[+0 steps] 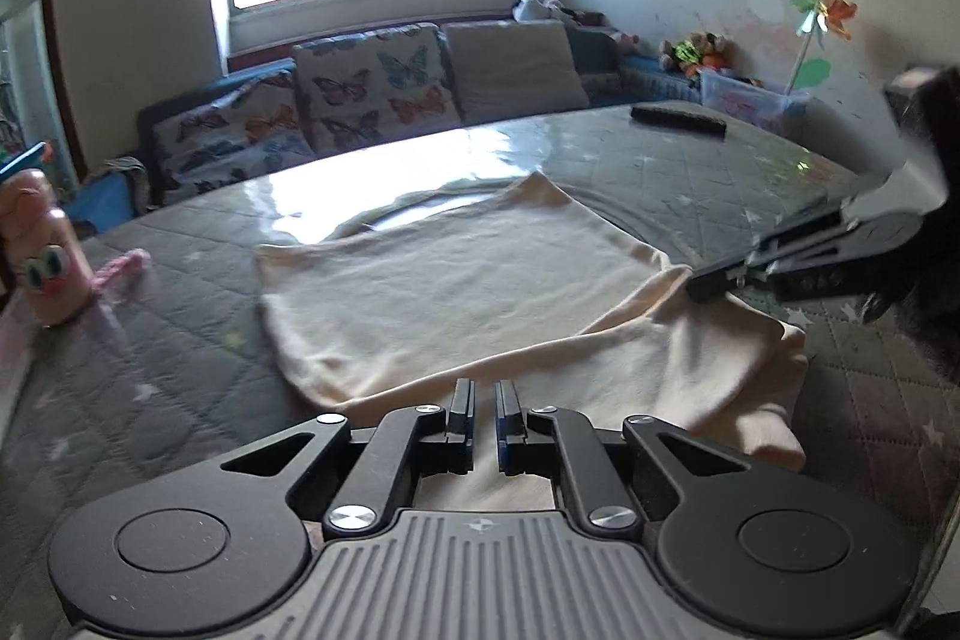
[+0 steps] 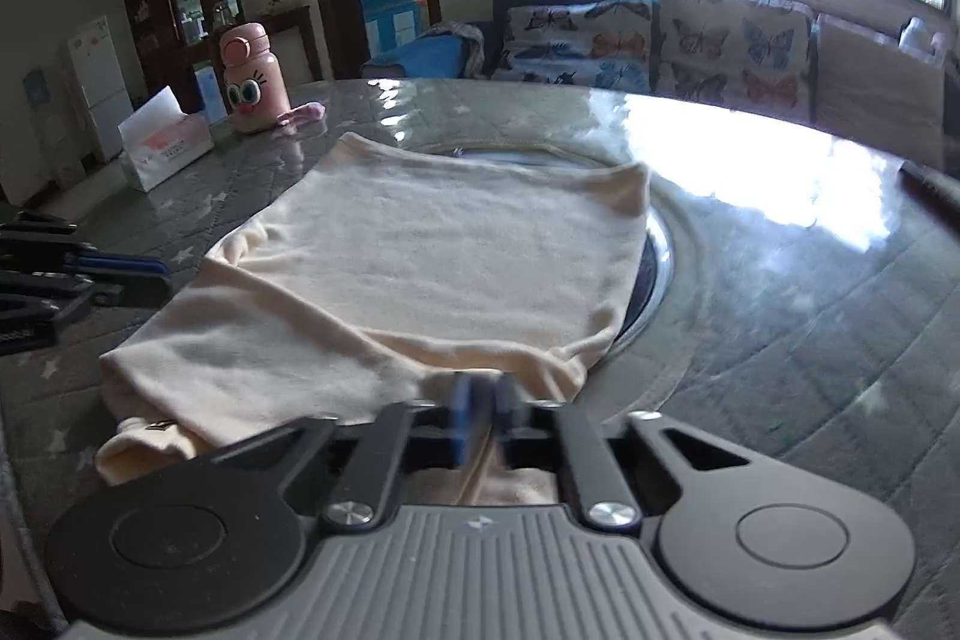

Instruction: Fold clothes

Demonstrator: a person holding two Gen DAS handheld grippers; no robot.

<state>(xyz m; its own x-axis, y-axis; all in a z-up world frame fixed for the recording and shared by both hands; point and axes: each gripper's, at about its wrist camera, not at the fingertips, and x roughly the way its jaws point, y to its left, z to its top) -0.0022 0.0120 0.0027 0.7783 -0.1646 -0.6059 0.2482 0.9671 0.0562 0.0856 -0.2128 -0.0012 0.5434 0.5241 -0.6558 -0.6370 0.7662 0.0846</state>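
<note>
- Your right gripper [image 2: 485,400] has its fingers pinched almost together with a strip of cream cloth running between them, so it seems clamped on the near edge of the cream garment [image 2: 432,250], ready to carry a fold.
- Your left gripper [image 1: 485,412] hovers over the same hem with a narrow gap between its fingers and nothing clearly in it.
- That garment lies partly folded on the glass-topped table [image 2: 780,280], flat at the far side, so both tools sit at the loose near edge.
- Mind the pink bottle [image 2: 252,79] and tissue box [image 2: 165,136] beyond.
</note>
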